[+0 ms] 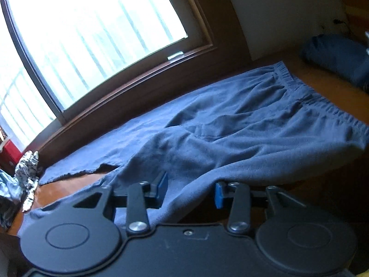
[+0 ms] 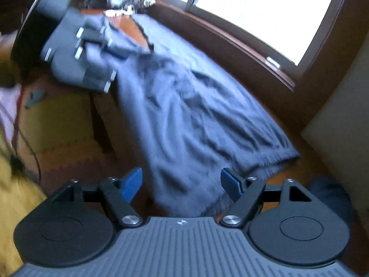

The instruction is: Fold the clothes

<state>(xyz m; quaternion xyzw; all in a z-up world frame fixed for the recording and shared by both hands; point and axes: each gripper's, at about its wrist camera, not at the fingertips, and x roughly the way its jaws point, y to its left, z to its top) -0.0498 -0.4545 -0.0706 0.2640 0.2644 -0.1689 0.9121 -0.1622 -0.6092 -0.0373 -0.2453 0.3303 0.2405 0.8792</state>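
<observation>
A bright window (image 1: 92,27) runs along the wooden surface's (image 1: 322,85) far edge. A red box (image 1: 8,153) stands near its left corner.

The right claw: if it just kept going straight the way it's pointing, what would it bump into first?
Most likely the blue trousers: the right claw stands open and empty above their waistband end, aimed down at the cloth. The picture is blurred, so depth is uncertain.

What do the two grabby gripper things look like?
Both are mostly black. The left gripper has blue pads on black link arms, silver bolts and two round black discs on a smooth body. The right gripper looks the same, but its grey body is ribbed with straight grooves. No cables or sleeves show.
</observation>
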